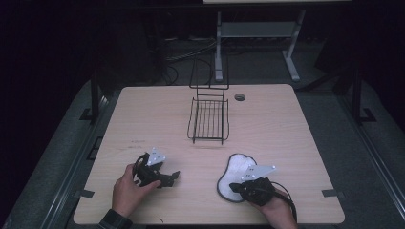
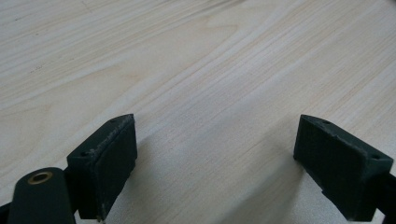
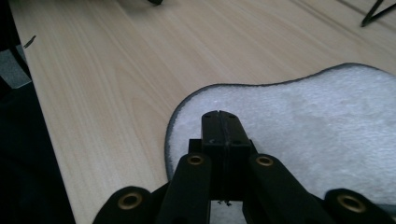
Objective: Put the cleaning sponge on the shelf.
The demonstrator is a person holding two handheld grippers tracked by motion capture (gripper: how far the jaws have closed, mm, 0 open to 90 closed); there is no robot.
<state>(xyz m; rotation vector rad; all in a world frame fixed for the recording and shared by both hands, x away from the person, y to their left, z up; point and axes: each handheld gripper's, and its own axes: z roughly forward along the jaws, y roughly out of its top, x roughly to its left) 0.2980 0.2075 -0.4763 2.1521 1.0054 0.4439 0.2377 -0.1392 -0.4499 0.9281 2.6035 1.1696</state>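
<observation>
Unlabelled white mat (image 1: 237, 175), wire rack (image 1: 208, 119)

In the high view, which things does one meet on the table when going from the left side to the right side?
Left tongs in the person's left hand → black wire rack standing farther back → white fluffy mat with grey edge → right tongs, over the mat's near part, in the right hand.

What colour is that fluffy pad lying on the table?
The fluffy pad is white with a thin dark grey edge, clearest in the right gripper view.
</observation>
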